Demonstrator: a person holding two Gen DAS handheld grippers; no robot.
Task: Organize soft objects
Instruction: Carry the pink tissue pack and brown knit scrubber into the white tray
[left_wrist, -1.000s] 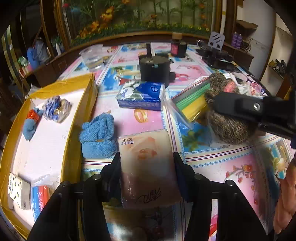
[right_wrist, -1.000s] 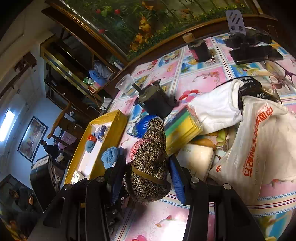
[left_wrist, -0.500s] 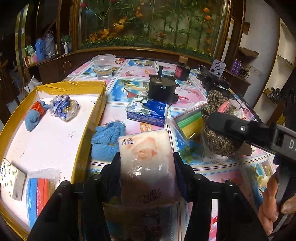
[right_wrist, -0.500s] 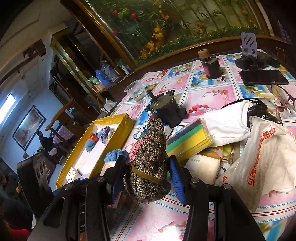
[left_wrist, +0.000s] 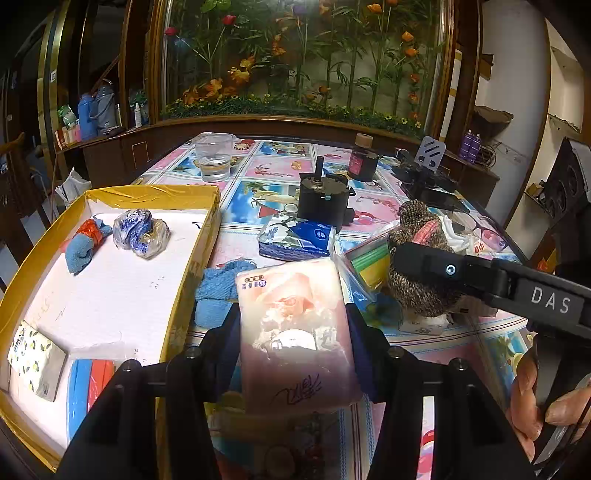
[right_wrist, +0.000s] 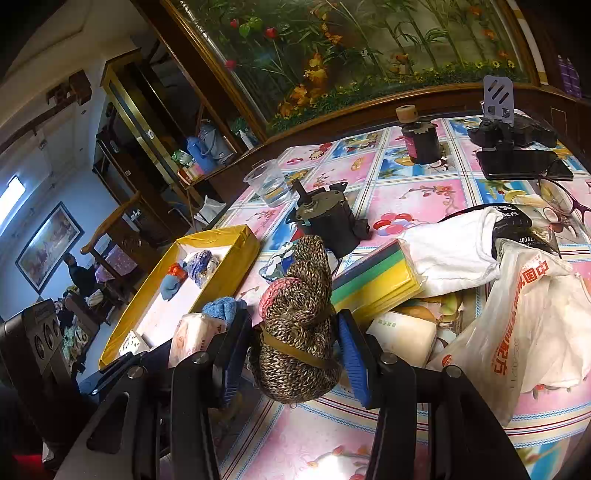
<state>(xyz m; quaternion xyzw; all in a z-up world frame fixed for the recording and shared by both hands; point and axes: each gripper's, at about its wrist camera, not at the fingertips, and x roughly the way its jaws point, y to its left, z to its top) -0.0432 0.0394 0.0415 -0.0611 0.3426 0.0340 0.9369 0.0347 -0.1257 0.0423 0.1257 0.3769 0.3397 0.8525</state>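
Desk (left_wrist: 373, 212) clutter: a blue tissue pack (left_wrist: 295, 236) and motor (left_wrist: 323, 199) ahead, blue cloth (left_wrist: 216, 291) beside the yellow tray (left_wrist: 192, 254), sponges (right_wrist: 373, 280) and a plastic bag (right_wrist: 524, 325) at right. Left claw (left_wrist: 295, 332) pinches a pink tissue pack (left_wrist: 295, 332), held above the desk just right of the tray. Right claw (right_wrist: 295, 343) pinches a knitted bundle (right_wrist: 295, 332) above the desk, before the sponges.

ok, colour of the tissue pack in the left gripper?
Pale pink tissue pack, rose print; clearest in left wrist view.
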